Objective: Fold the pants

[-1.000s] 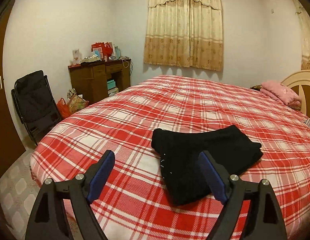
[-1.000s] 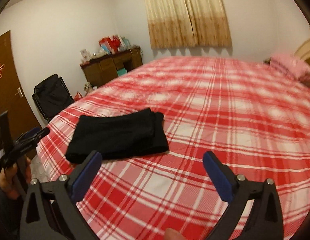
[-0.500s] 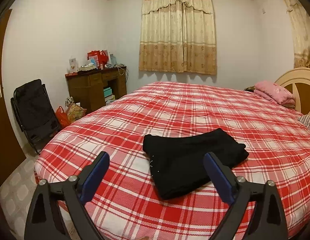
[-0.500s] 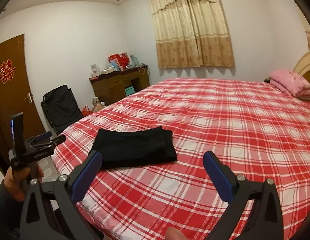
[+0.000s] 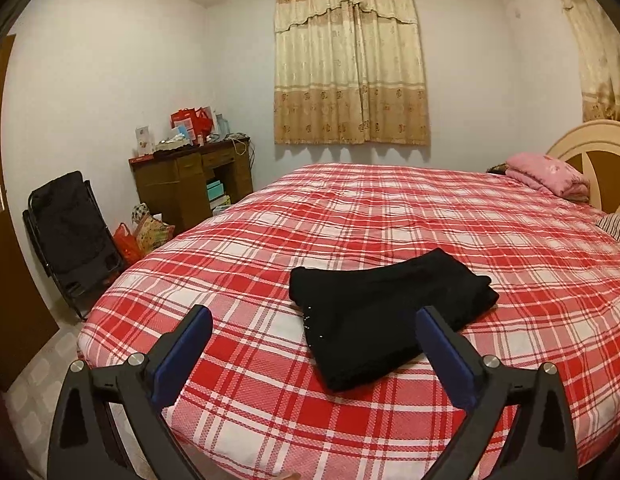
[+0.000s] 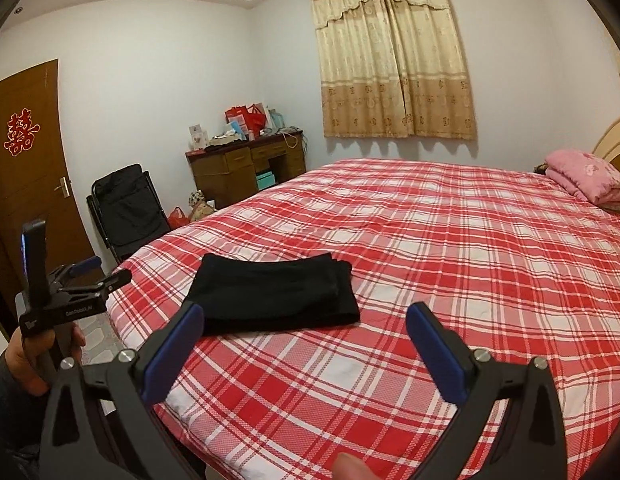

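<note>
The black pants [image 5: 385, 312] lie folded into a compact rectangle on the red plaid bed [image 5: 389, 216], near its foot edge. They also show in the right wrist view [image 6: 274, 294]. My left gripper [image 5: 313, 332] is open and empty, held back from the bed with the pants beyond its right finger. My right gripper [image 6: 306, 330] is open and empty, held above the bed edge, to the right of the pants. The left gripper [image 6: 70, 292] also shows at the far left of the right wrist view, off the bed.
A folded pink blanket [image 5: 549, 174] lies by the headboard [image 5: 597, 160]. A wooden desk [image 5: 190, 184] with clutter stands by the far wall, a black folding chair [image 5: 70, 232] and bags beside it. A brown door [image 6: 26, 184] is at left.
Both grippers have pulled back and up from the bed, so the folded pants look smaller and farther away. The pants have not moved.
</note>
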`<state>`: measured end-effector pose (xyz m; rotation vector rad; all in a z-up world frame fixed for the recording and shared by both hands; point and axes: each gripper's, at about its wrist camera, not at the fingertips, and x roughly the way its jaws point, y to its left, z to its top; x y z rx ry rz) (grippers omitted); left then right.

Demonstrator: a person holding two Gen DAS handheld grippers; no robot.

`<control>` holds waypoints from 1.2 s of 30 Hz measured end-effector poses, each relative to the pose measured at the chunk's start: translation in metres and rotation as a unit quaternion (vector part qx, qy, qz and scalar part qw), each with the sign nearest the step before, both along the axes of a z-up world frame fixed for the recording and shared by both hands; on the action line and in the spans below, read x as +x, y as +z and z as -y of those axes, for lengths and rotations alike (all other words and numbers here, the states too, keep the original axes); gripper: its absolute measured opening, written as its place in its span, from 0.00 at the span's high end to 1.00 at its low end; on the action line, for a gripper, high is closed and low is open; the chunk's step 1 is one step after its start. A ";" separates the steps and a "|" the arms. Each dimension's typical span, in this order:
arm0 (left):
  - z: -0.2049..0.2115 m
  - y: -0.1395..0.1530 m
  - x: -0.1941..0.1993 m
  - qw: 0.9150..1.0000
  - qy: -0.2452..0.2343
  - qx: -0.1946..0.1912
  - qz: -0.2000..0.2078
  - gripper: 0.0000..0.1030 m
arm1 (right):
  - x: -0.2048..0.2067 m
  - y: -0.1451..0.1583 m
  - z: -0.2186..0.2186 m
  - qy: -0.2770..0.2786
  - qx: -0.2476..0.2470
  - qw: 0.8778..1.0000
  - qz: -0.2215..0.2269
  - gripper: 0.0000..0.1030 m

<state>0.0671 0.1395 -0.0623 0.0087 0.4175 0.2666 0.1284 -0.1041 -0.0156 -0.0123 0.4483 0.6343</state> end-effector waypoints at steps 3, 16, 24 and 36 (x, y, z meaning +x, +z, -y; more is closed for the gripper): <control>0.002 0.000 0.000 1.000 -0.001 0.008 -0.001 0.01 | 0.001 0.000 0.000 0.000 -0.001 1.000 0.000 0.00; 0.002 0.000 -0.002 1.000 0.001 0.008 -0.002 0.01 | 0.002 -0.001 0.001 0.000 -0.003 1.000 -0.006 0.00; 0.003 0.000 -0.001 1.000 0.001 0.011 -0.003 0.01 | 0.003 -0.002 0.001 -0.001 -0.001 1.000 -0.009 0.00; 0.004 0.009 -0.006 1.000 0.007 0.010 0.017 0.01 | 0.004 -0.004 0.000 0.001 -0.004 1.000 -0.010 0.00</control>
